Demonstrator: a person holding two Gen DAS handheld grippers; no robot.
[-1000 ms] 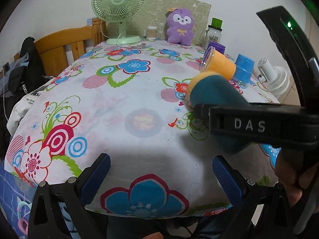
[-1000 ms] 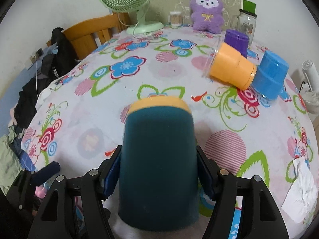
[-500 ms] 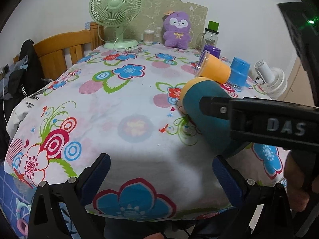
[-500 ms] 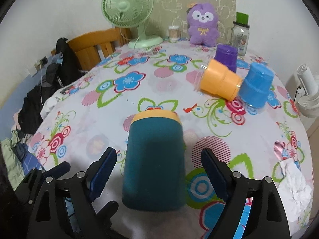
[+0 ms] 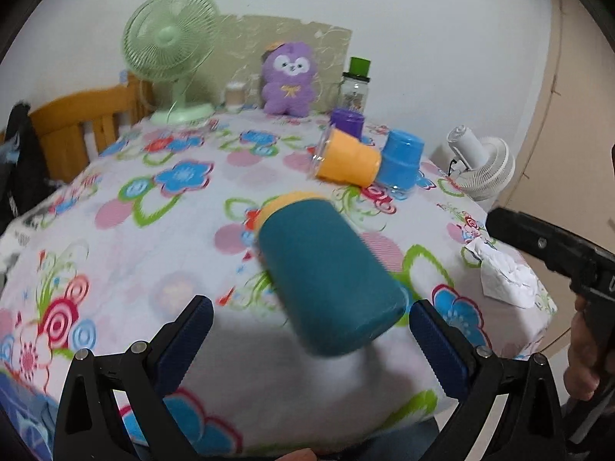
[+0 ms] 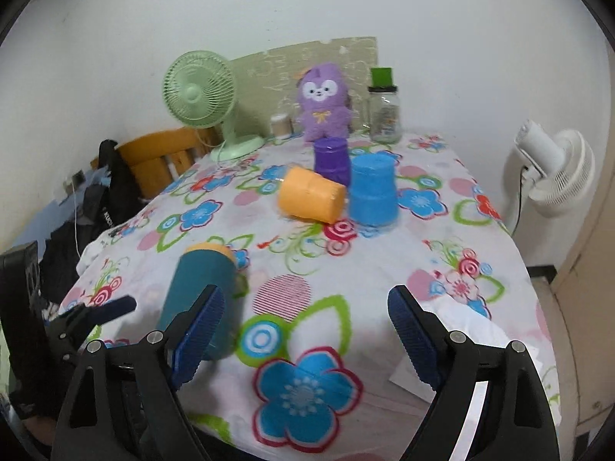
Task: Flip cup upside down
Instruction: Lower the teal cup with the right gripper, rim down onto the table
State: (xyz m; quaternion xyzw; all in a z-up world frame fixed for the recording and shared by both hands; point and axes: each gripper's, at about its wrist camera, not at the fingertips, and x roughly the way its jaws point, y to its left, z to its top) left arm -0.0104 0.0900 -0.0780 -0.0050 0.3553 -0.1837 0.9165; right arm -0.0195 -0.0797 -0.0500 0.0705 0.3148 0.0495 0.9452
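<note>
A teal cup with a yellow rim (image 5: 326, 272) stands upside down on the flowered tablecloth, rim on the cloth; it also shows in the right wrist view (image 6: 200, 288). My left gripper (image 5: 307, 342) is open, its jaws either side of the cup's near end, apart from it. My right gripper (image 6: 303, 330) is open and empty, to the right of the cup and drawn back. An orange cup (image 6: 311, 199) lies on its side. A blue cup (image 6: 373, 192) and a purple cup (image 6: 330, 157) stand upside down behind it.
A green fan (image 6: 200, 96), a purple plush toy (image 6: 324, 103), a glass jar (image 6: 384, 115) and a small container stand along the far edge. A crumpled tissue (image 5: 503, 276) lies near the right edge. A wooden chair (image 6: 157, 161) and a white fan (image 6: 553, 173) flank the table.
My right gripper opened, let go of the teal cup and drew back to the right. The cup now stands alone on the cloth. My left gripper swung toward it.
</note>
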